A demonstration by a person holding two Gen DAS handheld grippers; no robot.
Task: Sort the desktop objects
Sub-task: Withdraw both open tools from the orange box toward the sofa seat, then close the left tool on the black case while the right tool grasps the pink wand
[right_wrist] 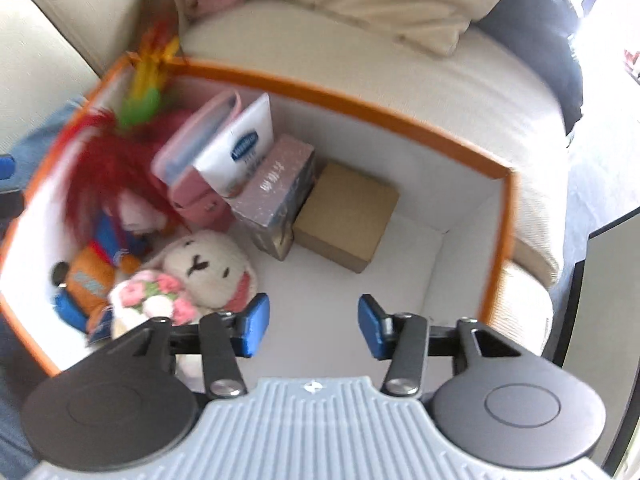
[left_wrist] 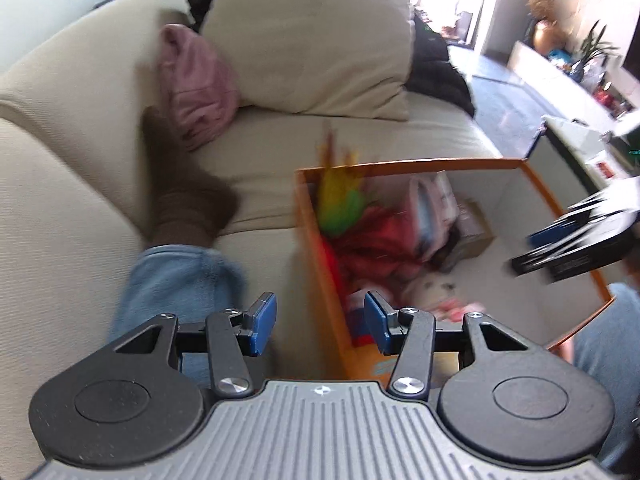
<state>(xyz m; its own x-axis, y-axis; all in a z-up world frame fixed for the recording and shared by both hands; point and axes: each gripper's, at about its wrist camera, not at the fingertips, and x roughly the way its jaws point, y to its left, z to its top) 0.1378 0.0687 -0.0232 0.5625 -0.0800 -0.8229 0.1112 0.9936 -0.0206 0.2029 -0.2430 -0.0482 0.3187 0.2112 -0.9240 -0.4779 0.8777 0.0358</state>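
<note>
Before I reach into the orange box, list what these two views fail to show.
- Left wrist view: motion blur smears the orange box contents; the white rabbit plush is only a pale smudge.
- Left wrist view: the right gripper is cut off by the frame edge.
- Right wrist view: the grey carton lettering is too blurred to read.
- Right wrist view: the right gripper's body hides the box's near wall.

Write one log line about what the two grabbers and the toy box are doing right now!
left gripper: open, empty, by box edge | right gripper: open, empty, over orange box | in box: bunny, brown box
</note>
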